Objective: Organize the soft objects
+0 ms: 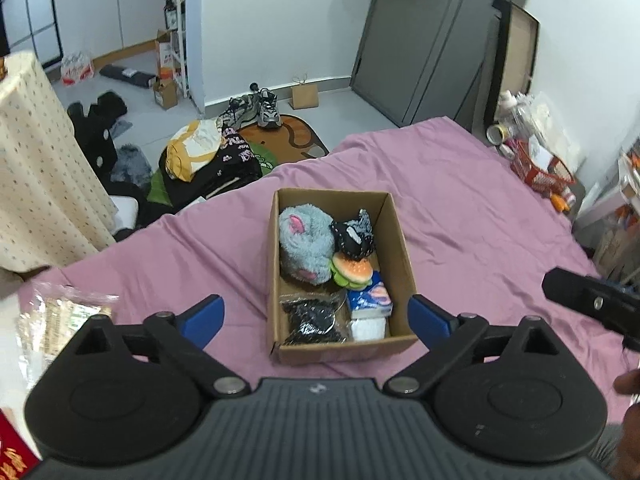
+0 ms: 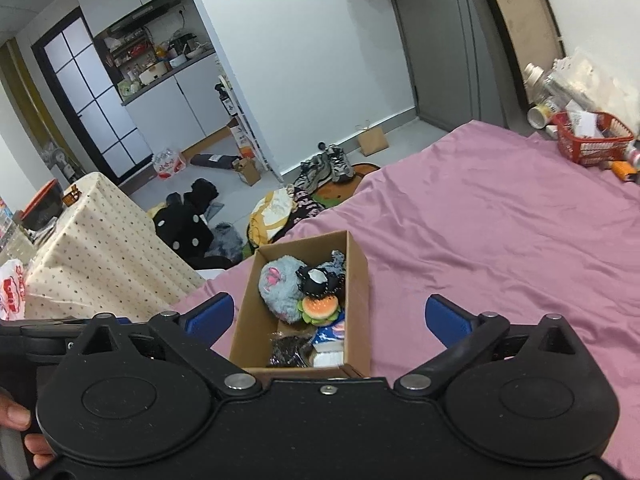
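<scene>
Cardboard box (image 2: 356, 280) of plush toys (image 2: 280, 288) on pink bedsheet (image 2: 500, 240), jaws spread wide

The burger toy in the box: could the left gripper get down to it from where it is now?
Probably yes. The left gripper is open and empty above the box, which has no lid. The burger toy lies on top, though the grey plush and black toy press against it.

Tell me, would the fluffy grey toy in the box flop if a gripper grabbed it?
Probably: the fluffy grey toy looks plush, so it should squash and sag. It likely weighs little, and its shaggy fur should not slip.
</scene>
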A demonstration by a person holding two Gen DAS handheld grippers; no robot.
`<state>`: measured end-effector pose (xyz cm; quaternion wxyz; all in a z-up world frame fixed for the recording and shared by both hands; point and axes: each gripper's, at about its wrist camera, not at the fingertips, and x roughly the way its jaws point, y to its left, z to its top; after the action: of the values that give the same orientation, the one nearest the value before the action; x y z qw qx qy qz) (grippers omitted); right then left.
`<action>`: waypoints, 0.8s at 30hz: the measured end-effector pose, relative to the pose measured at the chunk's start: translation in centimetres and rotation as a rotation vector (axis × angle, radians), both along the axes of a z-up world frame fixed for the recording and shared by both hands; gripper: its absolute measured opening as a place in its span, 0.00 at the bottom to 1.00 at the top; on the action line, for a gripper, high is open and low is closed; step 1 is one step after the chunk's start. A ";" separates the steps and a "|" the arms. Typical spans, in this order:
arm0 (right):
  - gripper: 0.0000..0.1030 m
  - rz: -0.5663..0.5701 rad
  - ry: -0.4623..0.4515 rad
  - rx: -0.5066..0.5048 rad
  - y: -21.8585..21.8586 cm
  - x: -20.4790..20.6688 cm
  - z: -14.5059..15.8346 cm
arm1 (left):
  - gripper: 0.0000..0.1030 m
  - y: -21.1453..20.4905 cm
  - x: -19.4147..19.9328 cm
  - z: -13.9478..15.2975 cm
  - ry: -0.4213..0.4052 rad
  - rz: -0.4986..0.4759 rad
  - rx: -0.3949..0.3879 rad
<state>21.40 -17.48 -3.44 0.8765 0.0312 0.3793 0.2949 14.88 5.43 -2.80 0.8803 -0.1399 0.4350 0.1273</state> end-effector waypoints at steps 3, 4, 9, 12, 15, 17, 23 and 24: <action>1.00 -0.014 -0.018 -0.016 -0.3 -1.3 0.7 | 0.98 -0.4 -1.0 0.7 -0.013 -0.013 0.009; 1.00 -0.016 -0.027 -0.020 -0.5 -1.8 0.9 | 0.99 -0.5 -1.4 1.0 -0.018 -0.013 0.010; 1.00 -0.035 -0.048 -0.032 -1.1 -3.6 1.7 | 0.99 -1.2 -3.1 2.0 -0.036 -0.025 0.029; 1.00 -0.062 -0.061 -0.032 -1.5 -4.5 2.1 | 0.99 -1.7 -4.1 2.5 -0.048 -0.036 0.043; 1.00 -0.084 -0.065 -0.034 -1.9 -5.4 2.4 | 0.99 -2.1 -5.1 3.1 -0.062 -0.030 0.050; 1.00 -0.097 -0.072 -0.026 -2.3 -6.1 2.8 | 0.99 -2.5 -5.8 3.7 -0.079 -0.038 0.058; 1.00 -0.116 -0.099 -0.013 -3.2 -8.2 3.7 | 0.99 -3.4 -7.6 5.1 -0.097 -0.046 0.070; 1.00 -0.114 -0.102 -0.009 -3.4 -8.6 3.8 | 0.99 -3.5 -7.8 5.2 -0.099 -0.050 0.074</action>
<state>12.85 -20.85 0.32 0.9101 0.0336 0.3332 0.2439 7.05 1.88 2.35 0.9083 -0.1026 0.3891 0.1142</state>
